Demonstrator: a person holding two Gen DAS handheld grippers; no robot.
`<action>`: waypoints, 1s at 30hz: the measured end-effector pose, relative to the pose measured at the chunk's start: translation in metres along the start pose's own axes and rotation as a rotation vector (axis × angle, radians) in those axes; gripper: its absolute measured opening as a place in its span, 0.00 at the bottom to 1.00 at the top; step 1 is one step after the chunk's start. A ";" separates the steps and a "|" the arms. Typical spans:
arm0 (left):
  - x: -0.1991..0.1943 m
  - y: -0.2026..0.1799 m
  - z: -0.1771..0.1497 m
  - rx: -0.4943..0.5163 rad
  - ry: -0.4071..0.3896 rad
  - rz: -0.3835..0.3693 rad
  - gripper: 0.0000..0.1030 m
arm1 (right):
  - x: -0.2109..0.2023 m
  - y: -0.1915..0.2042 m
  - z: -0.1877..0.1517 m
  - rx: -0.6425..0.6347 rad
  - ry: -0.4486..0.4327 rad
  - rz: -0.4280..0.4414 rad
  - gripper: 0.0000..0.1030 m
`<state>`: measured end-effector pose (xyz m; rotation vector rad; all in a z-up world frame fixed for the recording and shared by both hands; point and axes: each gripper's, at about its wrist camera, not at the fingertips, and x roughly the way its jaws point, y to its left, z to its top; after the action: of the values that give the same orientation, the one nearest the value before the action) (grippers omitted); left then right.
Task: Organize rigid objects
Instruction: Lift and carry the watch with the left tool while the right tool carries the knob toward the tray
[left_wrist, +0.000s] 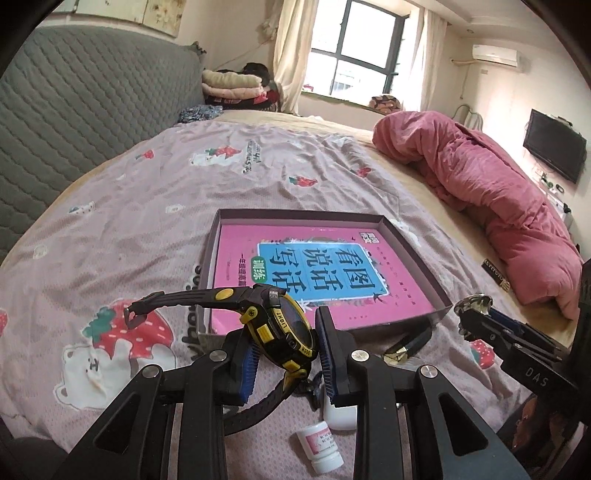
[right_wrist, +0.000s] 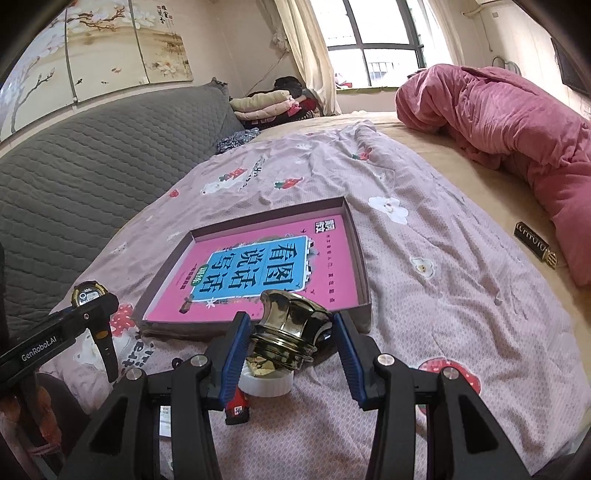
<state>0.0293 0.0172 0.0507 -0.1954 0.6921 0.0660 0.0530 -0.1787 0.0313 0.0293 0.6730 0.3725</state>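
Observation:
My left gripper (left_wrist: 286, 350) is shut on a black and yellow digital watch (left_wrist: 288, 328), its case pinched between the blue pads and its straps hanging free above the bed. The right wrist view shows the same watch (right_wrist: 86, 293) at the far left. A shiny golden flared metal piece (right_wrist: 291, 325) sits in my right gripper (right_wrist: 291, 343), which is shut on it just above the sheet. In the left wrist view that piece (left_wrist: 472, 303) is at the right. Ahead of both grippers lies a shallow dark box (left_wrist: 299, 214) (right_wrist: 364, 266) with a pink book (left_wrist: 325, 273) inside.
On the sheet below the grippers lie a small white bottle (left_wrist: 321, 443), a white jar (right_wrist: 266, 384), a red lighter (right_wrist: 236, 406) and a black and gold item (left_wrist: 406, 343). A black bar (right_wrist: 533, 242) lies beside the pink duvet (right_wrist: 517, 110). A grey headboard (left_wrist: 92, 110) stands left.

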 end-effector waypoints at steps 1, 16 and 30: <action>0.000 0.000 0.001 0.003 -0.005 0.001 0.28 | 0.000 0.000 0.001 -0.001 -0.002 0.000 0.45; 0.011 -0.004 0.016 0.081 -0.081 0.023 0.28 | 0.004 -0.004 0.011 -0.012 -0.030 -0.003 0.45; 0.034 -0.005 0.027 0.131 -0.108 0.072 0.28 | 0.015 -0.005 0.027 -0.040 -0.066 -0.026 0.45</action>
<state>0.0725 0.0174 0.0500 -0.0407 0.5935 0.0993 0.0816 -0.1753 0.0423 -0.0051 0.6001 0.3589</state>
